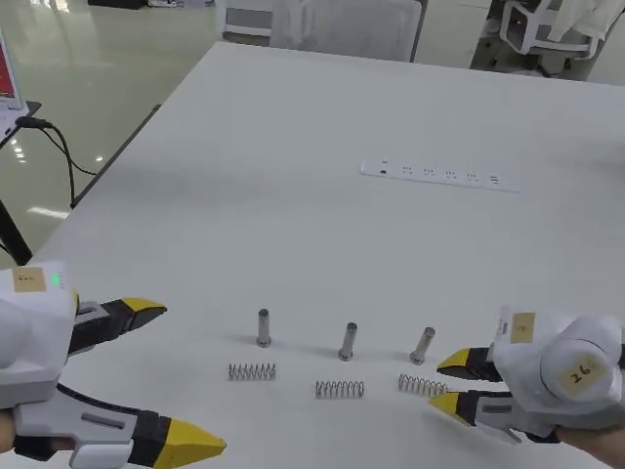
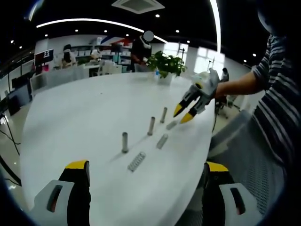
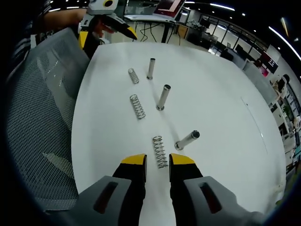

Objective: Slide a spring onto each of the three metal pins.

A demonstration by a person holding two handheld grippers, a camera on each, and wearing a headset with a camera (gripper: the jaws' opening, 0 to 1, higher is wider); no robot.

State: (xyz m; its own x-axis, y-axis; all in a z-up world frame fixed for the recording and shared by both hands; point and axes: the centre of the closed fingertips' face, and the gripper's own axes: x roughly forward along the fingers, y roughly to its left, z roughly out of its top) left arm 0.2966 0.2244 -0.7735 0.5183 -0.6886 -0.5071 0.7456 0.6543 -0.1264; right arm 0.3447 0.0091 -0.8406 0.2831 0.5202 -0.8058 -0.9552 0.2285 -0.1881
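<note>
Three metal pins stand in a row on the white table: left pin, middle pin, right pin. In front of each lies a loose spring: left spring, middle spring, right spring. My right gripper is open, low at the right spring's near end. In the right gripper view that spring reaches into the gap between the jaws of this gripper, beside the tilted-looking pin. My left gripper is wide open at the lower left, clear of the left spring.
A white power strip lies farther back on the table. A mesh chair sits against the table's near edge. A potted plant stands at the far end, and office chairs are beyond the table.
</note>
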